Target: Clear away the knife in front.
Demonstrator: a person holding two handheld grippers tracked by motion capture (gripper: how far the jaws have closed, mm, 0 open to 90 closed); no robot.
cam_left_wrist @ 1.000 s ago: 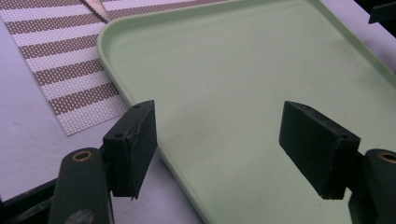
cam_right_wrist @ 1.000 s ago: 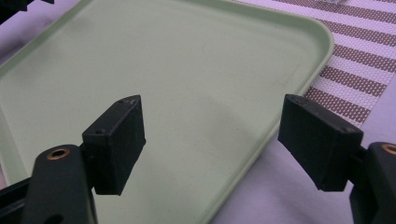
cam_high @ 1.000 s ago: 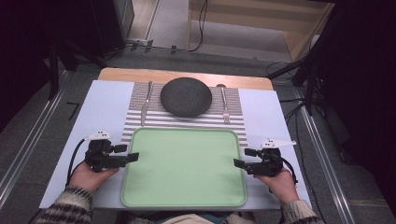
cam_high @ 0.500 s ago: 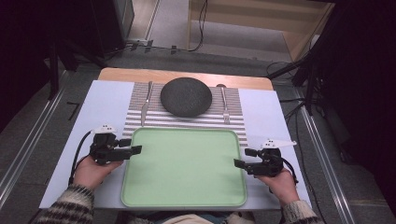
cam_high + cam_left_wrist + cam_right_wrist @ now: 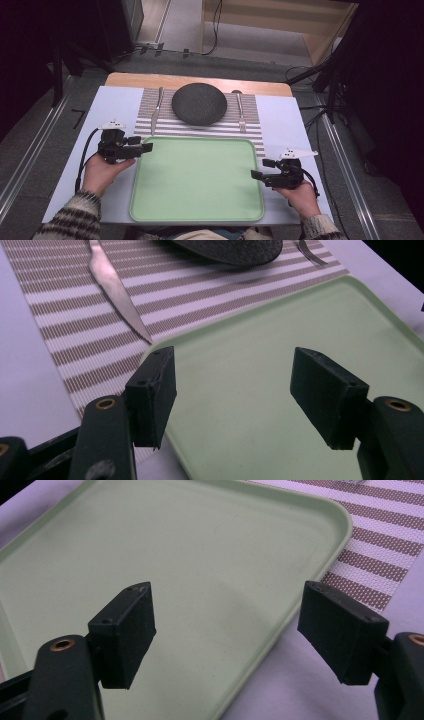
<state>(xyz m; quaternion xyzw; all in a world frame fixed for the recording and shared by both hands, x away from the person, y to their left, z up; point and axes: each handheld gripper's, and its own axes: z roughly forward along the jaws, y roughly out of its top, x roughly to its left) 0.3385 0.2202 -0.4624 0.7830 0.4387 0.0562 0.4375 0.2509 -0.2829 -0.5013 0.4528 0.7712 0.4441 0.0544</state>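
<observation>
Green tray: pale green tray fills the lower middle of the high view, lying flat on the worktop, its top edge overlapping the striped placemat.
Left claw: my left claw sits at the tray's upper left corner, jaws spread wide with nothing between them; in the left gripper view that corner lies right between them.
Right claw: my right claw waits at the tray's right edge, lower right of the frame, jaws spread and holding nothing; the rim runs between them in the right gripper view.
Hand pose: both my hands come up from the bottom edge, left hand farther up than right hand, claws pointing inward at each other.
Step in hand: looks like I'm lining up to grip the tray by its rims.
Doing it well: I'd bring each claw level, straddle the rim squarely, pinch both sides together, and lift evenly so it doesn't tip.
Nearby: dark plate, knife and fork lie beyond, upper middle.
</observation>
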